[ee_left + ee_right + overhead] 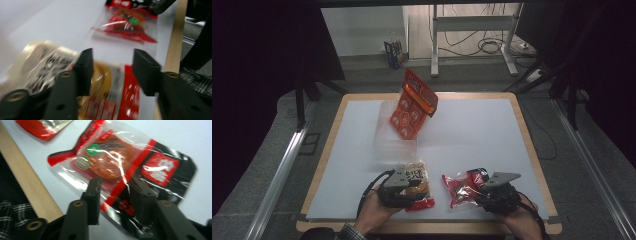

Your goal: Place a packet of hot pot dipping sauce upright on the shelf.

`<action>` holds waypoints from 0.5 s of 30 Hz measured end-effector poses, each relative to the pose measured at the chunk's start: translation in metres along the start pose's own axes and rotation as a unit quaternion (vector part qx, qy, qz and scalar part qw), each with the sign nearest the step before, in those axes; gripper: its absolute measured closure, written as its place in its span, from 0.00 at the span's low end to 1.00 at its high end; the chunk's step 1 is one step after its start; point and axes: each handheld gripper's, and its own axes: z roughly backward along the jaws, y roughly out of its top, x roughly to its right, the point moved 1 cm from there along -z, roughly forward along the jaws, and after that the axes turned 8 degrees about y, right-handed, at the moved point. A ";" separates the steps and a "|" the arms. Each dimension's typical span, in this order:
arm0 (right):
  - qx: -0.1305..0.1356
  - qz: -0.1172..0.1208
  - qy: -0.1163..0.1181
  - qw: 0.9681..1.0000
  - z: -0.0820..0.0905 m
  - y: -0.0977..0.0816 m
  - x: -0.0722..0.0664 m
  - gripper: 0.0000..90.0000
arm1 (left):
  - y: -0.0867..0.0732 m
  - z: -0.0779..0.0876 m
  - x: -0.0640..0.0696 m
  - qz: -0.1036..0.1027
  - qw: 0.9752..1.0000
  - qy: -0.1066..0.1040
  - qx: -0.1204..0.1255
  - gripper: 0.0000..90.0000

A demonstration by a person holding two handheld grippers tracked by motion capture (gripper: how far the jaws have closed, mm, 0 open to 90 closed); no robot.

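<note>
The table (472,135) is a white sheet framed by a wooden rim, and both hands work at its near edge, at 6 o'clock, with little room behind them and wide bare white toward 12 and 3 o'clock. The left gripper (404,192) sits over a beige snack packet (413,181) at about 7 o'clock; the left gripper view has its jaws parted, astride the packet's red end, pads not pressing. That packet's long axis runs from 6 toward 12 o'clock, red end nearest the person. The right gripper (484,192) hovers at the near end of a red-and-black snack packet (464,185) at 5 o'clock, jaws apart, nothing clamped. This packet lies flat, long axis slanting toward 1 o'clock. An orange bag (413,105) stands tilted near 12 o'clock, well apart from both.
</note>
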 end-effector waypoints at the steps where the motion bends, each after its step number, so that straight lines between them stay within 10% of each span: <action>1: 0.002 -0.003 -0.002 1.000 0.001 -0.001 0.001 0.61 | 0.004 -0.004 0.002 -0.004 1.000 -0.007 0.002 0.69; 7: 0.011 -0.005 -0.017 1.000 0.008 -0.005 0.007 0.50 | 0.026 -0.032 0.010 -0.028 0.999 -0.023 0.001 0.98; 15: 0.014 -0.028 -0.017 0.999 0.011 -0.013 0.014 0.38 | 0.040 -0.062 0.018 -0.043 0.998 -0.033 -0.008 0.99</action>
